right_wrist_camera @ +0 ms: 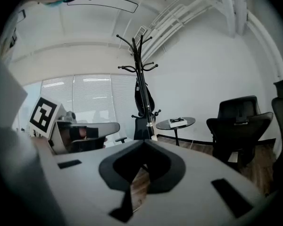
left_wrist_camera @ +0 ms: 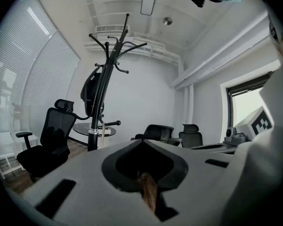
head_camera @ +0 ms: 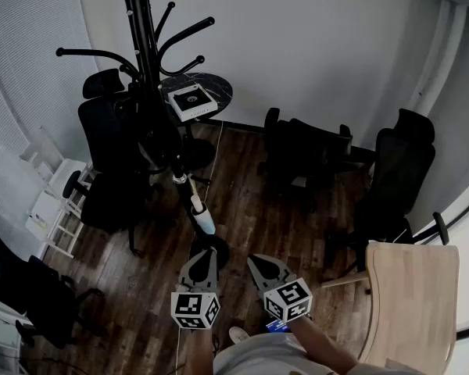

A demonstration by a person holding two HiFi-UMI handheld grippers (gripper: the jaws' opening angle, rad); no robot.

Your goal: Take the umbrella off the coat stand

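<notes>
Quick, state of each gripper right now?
Left gripper: shut, nothing between the jaws.
Right gripper: shut, nothing between the jaws.

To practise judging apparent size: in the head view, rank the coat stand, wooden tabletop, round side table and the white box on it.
1. coat stand, by extent
2. wooden tabletop, nearer the camera, so looks enlarged
3. round side table
4. white box
</notes>
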